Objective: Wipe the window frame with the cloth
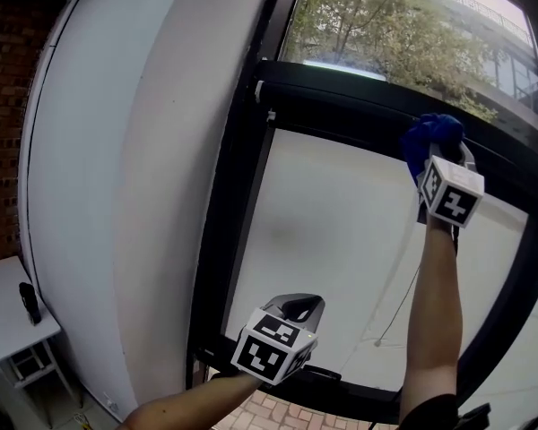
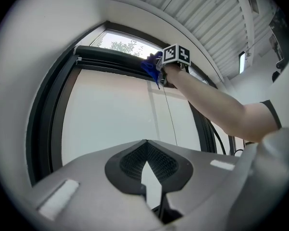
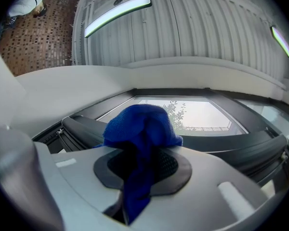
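At the window frame (image 1: 359,97), raised right tongs (image 3: 142,165) pinch the cloth (image 3: 139,124); left tongs (image 2: 146,150) closed.

- Two grey hand-held grippers: the left gripper (image 1: 298,312) and the right gripper (image 1: 446,164).
- Two white cubes with square markers (image 1: 273,348) (image 1: 453,193), one on each gripper.
- One blue fabric cloth (image 1: 435,133).
- One black window frame (image 1: 242,177).
- One small white table (image 1: 4,321), with one slim dark object (image 1: 29,301) near its right edge.
- Two long ceiling strip lights (image 3: 118,13) (image 3: 279,40).
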`<state>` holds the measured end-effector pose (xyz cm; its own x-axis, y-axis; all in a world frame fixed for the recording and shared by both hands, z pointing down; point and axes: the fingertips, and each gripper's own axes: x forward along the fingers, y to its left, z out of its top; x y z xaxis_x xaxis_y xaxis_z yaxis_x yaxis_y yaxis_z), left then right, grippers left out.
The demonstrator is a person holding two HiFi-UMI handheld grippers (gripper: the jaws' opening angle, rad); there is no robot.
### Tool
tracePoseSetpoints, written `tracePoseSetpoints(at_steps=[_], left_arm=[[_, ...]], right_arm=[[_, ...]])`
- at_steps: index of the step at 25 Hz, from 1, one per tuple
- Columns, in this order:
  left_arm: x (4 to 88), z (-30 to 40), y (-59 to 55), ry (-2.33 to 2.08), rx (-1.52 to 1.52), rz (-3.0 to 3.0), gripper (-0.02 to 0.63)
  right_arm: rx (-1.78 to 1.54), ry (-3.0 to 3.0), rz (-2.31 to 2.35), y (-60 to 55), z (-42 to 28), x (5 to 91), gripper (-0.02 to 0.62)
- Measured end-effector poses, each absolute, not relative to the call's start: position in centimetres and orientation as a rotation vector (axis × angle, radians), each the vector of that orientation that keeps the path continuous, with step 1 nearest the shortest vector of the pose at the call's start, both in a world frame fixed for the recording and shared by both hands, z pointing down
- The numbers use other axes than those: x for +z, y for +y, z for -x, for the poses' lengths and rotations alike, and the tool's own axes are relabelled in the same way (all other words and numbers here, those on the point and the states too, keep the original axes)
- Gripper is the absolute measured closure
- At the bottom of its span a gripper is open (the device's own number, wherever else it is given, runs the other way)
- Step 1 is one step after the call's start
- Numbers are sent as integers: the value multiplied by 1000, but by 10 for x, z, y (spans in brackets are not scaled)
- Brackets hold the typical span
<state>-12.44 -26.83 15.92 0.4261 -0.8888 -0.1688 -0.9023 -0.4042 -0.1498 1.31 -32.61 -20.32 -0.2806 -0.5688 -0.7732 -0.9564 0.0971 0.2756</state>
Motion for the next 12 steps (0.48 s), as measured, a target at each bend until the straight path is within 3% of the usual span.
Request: tracePoseSetpoints(at_steps=[12], left_arm=[[158,49,-295,1499,92,2515,612]], right_arm=[[1044,1826,1543,-324,-130,-201,514]])
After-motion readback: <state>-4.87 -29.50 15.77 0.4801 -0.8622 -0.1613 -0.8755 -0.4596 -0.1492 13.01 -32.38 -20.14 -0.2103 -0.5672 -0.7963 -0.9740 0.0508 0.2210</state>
